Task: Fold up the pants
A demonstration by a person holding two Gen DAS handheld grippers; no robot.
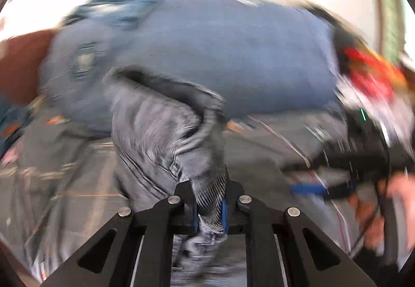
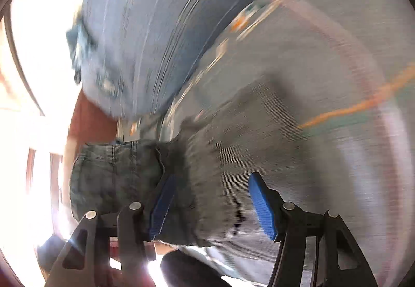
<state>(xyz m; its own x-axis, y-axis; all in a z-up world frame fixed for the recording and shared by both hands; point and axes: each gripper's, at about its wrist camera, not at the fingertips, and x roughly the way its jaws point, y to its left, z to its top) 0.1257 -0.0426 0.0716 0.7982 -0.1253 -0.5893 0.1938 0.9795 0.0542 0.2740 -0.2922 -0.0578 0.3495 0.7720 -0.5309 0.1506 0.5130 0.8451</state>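
Observation:
The pants (image 1: pixel 155 121) are grey denim, and a bunched fold rises from my left gripper (image 1: pixel 210 198), which is shut on the cloth, its blue pads pressed against it. The picture is smeared by motion. My right gripper (image 1: pixel 324 188), with a person's hand (image 1: pixel 399 196) on it, shows blurred at the right edge. In the right wrist view, my right gripper (image 2: pixel 212 205) stands open with its blue pads wide apart. The pants' seamed end (image 2: pixel 116 173) lies by the left pad and spreads under the gap; neither pad presses on it.
A large blue cushion (image 1: pixel 207 48) lies behind the pants and shows again as the blue cushion (image 2: pixel 145 27) at top left. Everything rests on a grey patterned sheet (image 2: pixel 324 40). A red and white item (image 1: pixel 368 69) lies far right. A reddish-brown surface (image 1: pixel 20 61) borders the left.

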